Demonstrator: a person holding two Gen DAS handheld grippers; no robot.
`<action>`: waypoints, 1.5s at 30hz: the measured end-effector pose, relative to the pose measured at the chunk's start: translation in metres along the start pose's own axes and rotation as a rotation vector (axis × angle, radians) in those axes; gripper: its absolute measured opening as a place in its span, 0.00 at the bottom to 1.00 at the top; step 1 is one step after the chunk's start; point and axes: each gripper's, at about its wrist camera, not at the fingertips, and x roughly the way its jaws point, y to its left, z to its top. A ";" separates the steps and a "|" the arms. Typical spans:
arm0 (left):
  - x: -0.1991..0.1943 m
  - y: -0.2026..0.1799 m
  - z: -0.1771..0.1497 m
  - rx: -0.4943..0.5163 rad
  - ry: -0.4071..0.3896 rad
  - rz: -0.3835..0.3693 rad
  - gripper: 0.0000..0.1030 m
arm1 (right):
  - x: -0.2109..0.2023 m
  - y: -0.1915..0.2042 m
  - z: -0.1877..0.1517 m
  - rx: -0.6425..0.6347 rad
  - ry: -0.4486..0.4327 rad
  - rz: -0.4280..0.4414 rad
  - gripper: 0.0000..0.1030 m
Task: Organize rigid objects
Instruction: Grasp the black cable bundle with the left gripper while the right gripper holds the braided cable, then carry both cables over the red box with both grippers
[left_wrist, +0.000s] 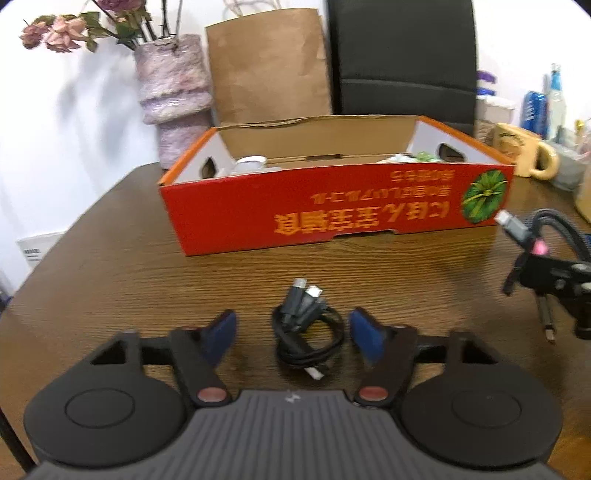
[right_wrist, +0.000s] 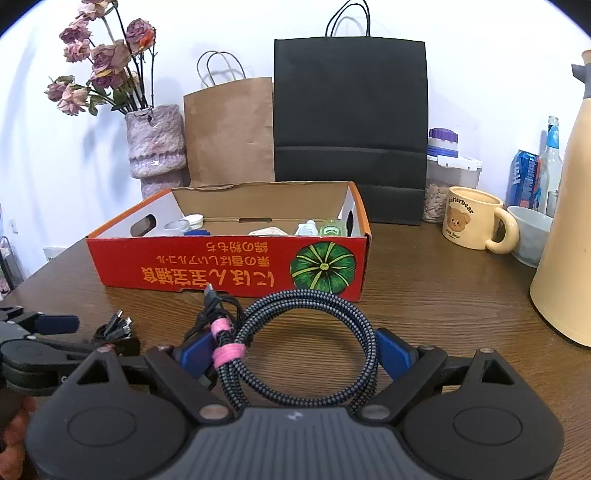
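A small black cable coil (left_wrist: 306, 336) lies on the brown wooden table (left_wrist: 110, 280), between the blue pads of my left gripper (left_wrist: 293, 326). Both pads stand a little clear of it, so the jaws are open around it. My right gripper (right_wrist: 295, 350) is shut on a larger braided blue-black cable coil (right_wrist: 306, 306) tied with pink bands, held above the table. That coil also shows in the left wrist view at the right edge, braided coil (left_wrist: 532, 229). Beyond both stands an open red cardboard box (right_wrist: 221, 266) with small jars and bottles inside.
Behind the box stand a pink vase (right_wrist: 155, 147) of dried flowers, a brown paper bag (right_wrist: 229, 133) and a black paper bag (right_wrist: 351, 125). To the right are a cream mug (right_wrist: 472, 218), a seed jar (right_wrist: 443, 184), a bowl (right_wrist: 532, 232), a can, a bottle and a tall cream jug (right_wrist: 569, 221).
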 end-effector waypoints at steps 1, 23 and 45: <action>-0.001 0.000 0.000 -0.002 -0.002 -0.017 0.46 | 0.000 0.000 0.000 -0.002 0.000 0.001 0.88; -0.027 0.007 0.007 -0.015 -0.099 -0.004 0.36 | -0.009 0.002 0.002 -0.014 -0.035 0.022 0.88; -0.068 0.022 0.066 -0.108 -0.267 -0.012 0.36 | -0.034 0.010 0.053 -0.026 -0.210 0.022 0.88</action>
